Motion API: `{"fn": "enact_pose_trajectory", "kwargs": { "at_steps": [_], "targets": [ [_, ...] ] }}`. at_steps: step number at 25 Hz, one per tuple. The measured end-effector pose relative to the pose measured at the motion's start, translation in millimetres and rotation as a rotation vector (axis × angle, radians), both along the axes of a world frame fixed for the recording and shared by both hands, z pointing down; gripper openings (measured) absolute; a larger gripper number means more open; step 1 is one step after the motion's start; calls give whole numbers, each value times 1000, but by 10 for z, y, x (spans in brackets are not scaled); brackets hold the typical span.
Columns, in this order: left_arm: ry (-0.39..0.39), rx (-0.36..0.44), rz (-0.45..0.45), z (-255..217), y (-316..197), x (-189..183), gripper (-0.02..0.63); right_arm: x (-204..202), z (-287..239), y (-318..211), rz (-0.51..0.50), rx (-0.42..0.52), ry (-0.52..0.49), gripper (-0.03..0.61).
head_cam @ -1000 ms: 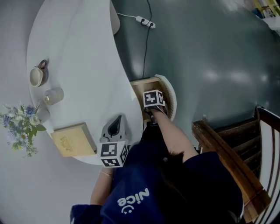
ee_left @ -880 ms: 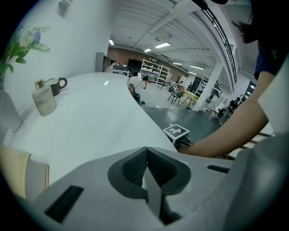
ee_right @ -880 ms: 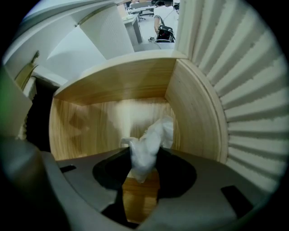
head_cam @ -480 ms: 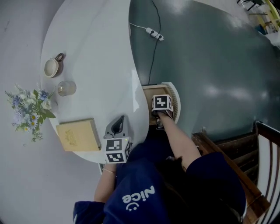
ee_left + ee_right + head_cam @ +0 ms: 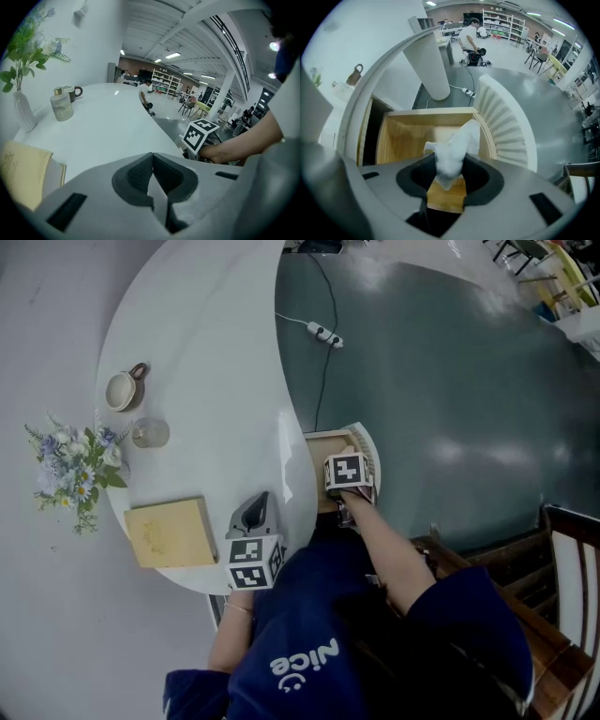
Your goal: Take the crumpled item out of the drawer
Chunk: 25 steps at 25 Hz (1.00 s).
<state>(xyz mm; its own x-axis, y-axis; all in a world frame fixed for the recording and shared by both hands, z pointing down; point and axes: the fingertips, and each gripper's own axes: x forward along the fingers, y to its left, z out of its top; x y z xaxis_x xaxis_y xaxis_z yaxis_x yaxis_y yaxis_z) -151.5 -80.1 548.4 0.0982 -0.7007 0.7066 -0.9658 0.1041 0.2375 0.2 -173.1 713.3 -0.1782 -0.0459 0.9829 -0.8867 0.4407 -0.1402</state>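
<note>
Here the right gripper [image 5: 449, 172] points down over the open wooden drawer [image 5: 401, 136]. Its jaws are squeezed on the white crumpled item [image 5: 452, 150], which sits between them over the drawer, near the curved white drawer front [image 5: 506, 126]. I cannot tell if the item's far end touches the drawer. The drawer sticks out from under the edge of the round white table [image 5: 206, 381]. Past the drawer front the dark floor [image 5: 450, 381] is wide and bare. The left gripper [image 5: 152, 176] holds nothing, with its jaws pressed together. It sits over the near edge of the table, just beside a yellow book [image 5: 171, 532]. A wooden chair [image 5: 562, 652] stands close on the right.
</note>
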Motion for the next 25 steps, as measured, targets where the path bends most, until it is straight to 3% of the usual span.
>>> {"fn": "enact_pose_trajectory", "kwargs": {
  "at_steps": [25],
  "targets": [
    [52,127,129,-302,80,490,5,-15,-1375,319,-28,344,-250,170]
  ]
}}
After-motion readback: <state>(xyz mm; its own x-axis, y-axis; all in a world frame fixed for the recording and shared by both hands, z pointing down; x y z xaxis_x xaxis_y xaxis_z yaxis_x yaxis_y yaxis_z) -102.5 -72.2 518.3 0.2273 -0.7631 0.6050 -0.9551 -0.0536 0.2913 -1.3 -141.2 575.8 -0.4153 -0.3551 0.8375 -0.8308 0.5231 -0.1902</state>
